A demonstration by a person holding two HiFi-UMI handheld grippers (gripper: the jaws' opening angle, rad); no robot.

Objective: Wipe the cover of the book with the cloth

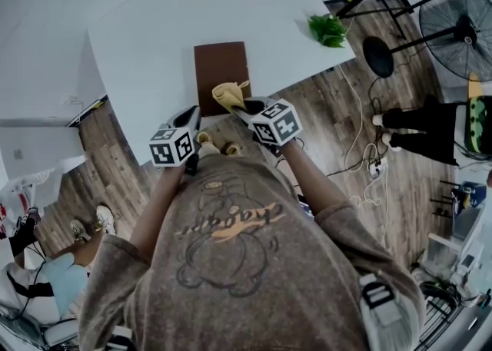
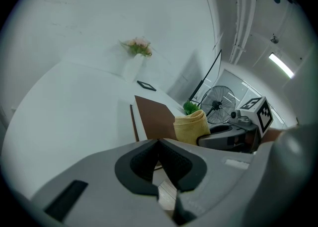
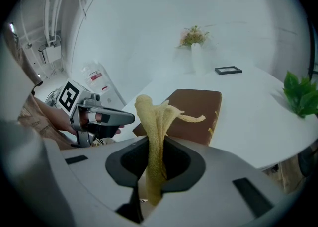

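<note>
Fingers point(image 3: 181, 164) pinching cloth point(image 3: 156, 121), white table point(image 1: 154, 42), wooden floor point(image 1: 361, 111)

Even cool light, fisheye edges, sharp.

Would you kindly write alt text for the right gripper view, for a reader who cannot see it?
The right gripper pinches a yellow cloth between its fingers, in front of a brown book lying on a white table. The left gripper is at left.

brown bear-print t-shirt point(image 1: 231, 280)
</note>
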